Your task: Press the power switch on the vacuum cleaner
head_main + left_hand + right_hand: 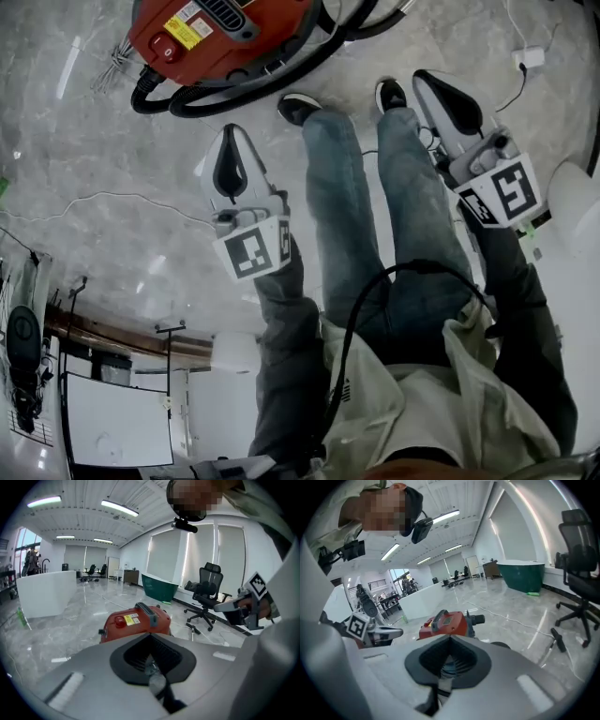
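The red vacuum cleaner stands on the marble floor at the top of the head view. It has a round red power switch beside a yellow label and a black hose looped around it. My left gripper hangs in the air short of the vacuum cleaner, pointing toward it, jaws shut on nothing. The right gripper is held further right, above the person's shoe, also shut and empty. The vacuum cleaner lies ahead of the left gripper, its switch facing it. The vacuum cleaner also shows beyond the right gripper.
The person's jeans-clad legs and black shoes stand just right of the hose. A white cable trails across the floor and a white plug lies at top right. An office chair and a green tub stand beyond.
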A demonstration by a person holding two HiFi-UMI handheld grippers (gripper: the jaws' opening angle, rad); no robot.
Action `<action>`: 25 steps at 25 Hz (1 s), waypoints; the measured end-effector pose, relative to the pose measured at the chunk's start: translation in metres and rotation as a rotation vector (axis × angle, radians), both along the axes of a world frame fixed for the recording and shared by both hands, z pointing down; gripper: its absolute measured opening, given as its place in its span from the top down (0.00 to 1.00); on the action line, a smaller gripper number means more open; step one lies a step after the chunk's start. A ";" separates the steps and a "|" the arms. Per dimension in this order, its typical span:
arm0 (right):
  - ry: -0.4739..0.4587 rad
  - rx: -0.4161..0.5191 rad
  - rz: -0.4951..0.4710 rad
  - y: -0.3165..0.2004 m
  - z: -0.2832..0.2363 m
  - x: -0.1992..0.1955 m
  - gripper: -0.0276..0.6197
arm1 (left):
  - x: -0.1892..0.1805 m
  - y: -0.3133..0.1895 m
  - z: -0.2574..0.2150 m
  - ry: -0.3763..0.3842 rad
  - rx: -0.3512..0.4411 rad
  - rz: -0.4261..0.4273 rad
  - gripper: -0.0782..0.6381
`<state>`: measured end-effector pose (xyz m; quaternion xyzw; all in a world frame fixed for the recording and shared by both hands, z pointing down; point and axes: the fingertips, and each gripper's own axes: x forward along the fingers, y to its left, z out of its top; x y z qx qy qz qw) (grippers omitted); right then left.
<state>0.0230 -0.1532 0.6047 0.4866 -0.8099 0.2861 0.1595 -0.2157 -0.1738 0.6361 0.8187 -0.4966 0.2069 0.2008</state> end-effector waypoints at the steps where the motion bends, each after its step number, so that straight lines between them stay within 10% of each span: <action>1: 0.003 -0.011 0.024 0.007 -0.001 0.010 0.96 | 0.006 0.020 -0.002 0.020 -0.020 0.005 0.89; 7: -0.008 -0.011 0.016 0.052 0.001 0.041 0.96 | 0.055 0.102 -0.011 0.106 -0.061 0.035 0.89; 12: -0.050 0.061 -0.010 0.109 -0.019 0.070 0.96 | 0.085 0.146 -0.049 0.074 0.073 -0.070 0.89; 18: -0.121 0.067 -0.190 0.212 -0.117 0.078 0.96 | 0.126 0.222 -0.161 0.115 0.154 -0.237 0.89; 25: -0.049 0.116 -0.331 0.303 -0.249 0.071 0.96 | 0.197 0.328 -0.294 0.168 0.128 -0.138 0.89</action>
